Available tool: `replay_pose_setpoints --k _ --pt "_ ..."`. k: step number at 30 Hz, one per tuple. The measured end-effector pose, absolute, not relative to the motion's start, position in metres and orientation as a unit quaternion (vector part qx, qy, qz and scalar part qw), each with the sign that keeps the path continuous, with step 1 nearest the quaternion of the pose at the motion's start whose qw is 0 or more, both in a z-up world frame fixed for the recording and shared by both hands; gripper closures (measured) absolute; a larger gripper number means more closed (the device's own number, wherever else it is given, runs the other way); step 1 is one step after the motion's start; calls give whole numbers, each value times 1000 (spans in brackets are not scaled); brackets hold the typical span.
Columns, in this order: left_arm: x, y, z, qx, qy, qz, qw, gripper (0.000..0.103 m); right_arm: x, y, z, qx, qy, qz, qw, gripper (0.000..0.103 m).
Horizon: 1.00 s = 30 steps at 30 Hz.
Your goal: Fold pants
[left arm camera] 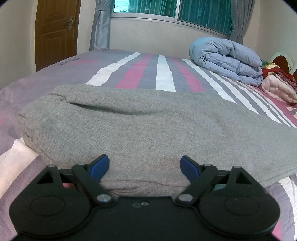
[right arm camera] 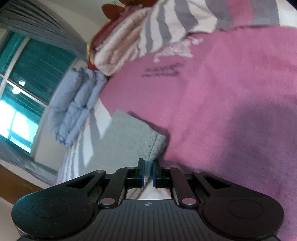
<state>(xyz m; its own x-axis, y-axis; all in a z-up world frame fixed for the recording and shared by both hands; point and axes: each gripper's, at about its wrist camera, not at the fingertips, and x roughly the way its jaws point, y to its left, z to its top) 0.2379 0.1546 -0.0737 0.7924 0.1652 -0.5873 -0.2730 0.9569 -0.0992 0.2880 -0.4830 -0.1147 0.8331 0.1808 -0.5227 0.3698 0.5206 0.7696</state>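
The grey knit pants [left arm camera: 130, 126] lie folded on the striped bed sheet, filling the middle of the left wrist view. My left gripper [left arm camera: 144, 165] is open, its blue pads [left arm camera: 99, 166] spread wide and resting against the near edge of the pants. In the tilted right wrist view, my right gripper [right arm camera: 148, 171] is shut on a hemmed corner of the grey pants [right arm camera: 133, 137], with the cloth pinched between its blue pads [right arm camera: 142, 172].
A rolled light-blue duvet [left arm camera: 228, 59] and folded pink and red bedding [left arm camera: 278, 85] lie at the far right of the bed. A wooden door [left arm camera: 55, 33] and a curtained window [left arm camera: 167, 9] stand behind. The pink sheet [right arm camera: 232, 111] spreads right of the right gripper.
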Motion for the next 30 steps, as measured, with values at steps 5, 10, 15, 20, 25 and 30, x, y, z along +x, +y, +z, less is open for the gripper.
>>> replay_pose_setpoints --k 5,10,15,20,25,30 --pt "238 154 -74 -90 300 116 942 24 270 -482 -104 488 273 -57 827 85" --pt "238 152 -74 -87 301 116 943 23 261 -482 -102 511 258 -36 819 86" --pt "237 153 -74 -88 300 115 943 23 281 -478 -103 508 272 -37 817 96" --pt "237 153 -74 -88 301 115 943 23 293 -469 -93 474 274 -28 837 103" --pt "237 153 -74 -88 301 115 943 22 283 -476 -80 477 237 -36 845 102" --pt "237 154 -74 -87 301 115 943 21 271 -479 -91 494 253 -46 831 83"
